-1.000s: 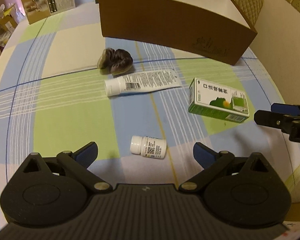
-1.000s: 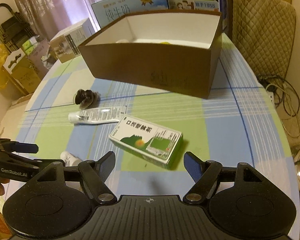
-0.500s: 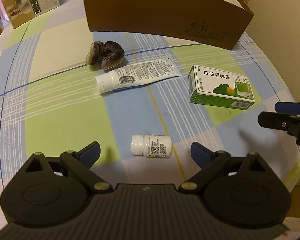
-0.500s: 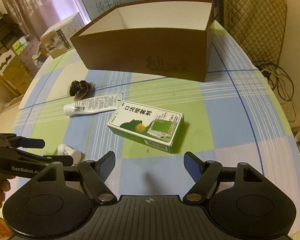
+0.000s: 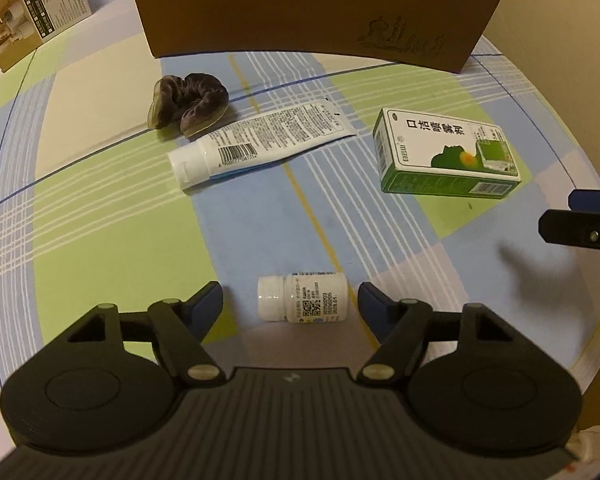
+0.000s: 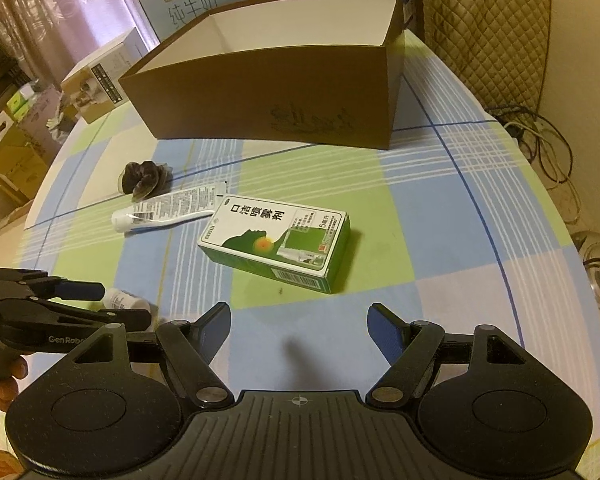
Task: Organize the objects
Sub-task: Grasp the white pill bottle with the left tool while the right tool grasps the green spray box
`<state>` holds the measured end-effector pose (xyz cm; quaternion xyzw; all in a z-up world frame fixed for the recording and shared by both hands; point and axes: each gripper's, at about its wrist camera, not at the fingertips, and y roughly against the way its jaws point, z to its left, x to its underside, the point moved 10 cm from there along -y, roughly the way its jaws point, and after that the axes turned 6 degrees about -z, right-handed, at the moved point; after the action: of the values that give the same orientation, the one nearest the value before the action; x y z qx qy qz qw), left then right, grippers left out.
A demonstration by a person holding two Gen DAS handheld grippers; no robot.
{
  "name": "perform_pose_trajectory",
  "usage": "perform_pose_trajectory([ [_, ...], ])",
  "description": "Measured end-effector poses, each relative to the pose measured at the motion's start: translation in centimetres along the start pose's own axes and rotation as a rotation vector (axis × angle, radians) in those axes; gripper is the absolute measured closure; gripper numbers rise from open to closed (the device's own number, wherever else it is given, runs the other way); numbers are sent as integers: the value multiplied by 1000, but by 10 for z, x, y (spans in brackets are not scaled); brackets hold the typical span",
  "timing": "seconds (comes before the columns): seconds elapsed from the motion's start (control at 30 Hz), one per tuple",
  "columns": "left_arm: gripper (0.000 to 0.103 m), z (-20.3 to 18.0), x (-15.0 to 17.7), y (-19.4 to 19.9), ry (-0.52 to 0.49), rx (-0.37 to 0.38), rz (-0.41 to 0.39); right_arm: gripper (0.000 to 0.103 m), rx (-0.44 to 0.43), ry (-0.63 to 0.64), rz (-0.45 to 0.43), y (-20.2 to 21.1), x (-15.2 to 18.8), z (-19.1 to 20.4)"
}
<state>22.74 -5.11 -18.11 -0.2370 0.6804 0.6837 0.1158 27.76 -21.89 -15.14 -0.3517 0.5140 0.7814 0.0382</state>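
Bottle (image 5: 303, 297) lying btwn spread fingers of left tool (image 5: 290, 300), seemingly untouched; right tool (image 6: 300, 318) released, near green box (image 6: 276, 243).

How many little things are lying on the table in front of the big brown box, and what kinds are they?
Bottle: 1
Tube: 1
Green and white carton: 1
Dark scrunchie: 1
Total: 4

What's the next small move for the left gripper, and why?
Probably ease the left gripper forward and down until its fingers flank the small white bottle. It is open, and the bottle lies on its side between the fingertips, just ahead, not yet gripped. The brown box stands beyond.
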Motion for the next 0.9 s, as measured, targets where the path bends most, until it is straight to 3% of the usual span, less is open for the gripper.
perform_pose_trajectory([
  [0.17,61,-1,0,-3,-13,13,1,31,-2,-4,0,-4,-2,0],
  [0.5,61,33,-2,4,51,-54,-20,31,-65,-22,-99,-22,-44,-8],
  [0.53,61,39,-3,6,64,-67,-23,34,-67,-30,-108,-26,-51,-10],
  [0.63,61,59,-3,11,107,-102,-26,56,-93,-77,-105,-41,-67,-19],
  [0.9,61,93,6,20,184,-159,-25,60,-128,-236,-31,-75,-70,-42],
])
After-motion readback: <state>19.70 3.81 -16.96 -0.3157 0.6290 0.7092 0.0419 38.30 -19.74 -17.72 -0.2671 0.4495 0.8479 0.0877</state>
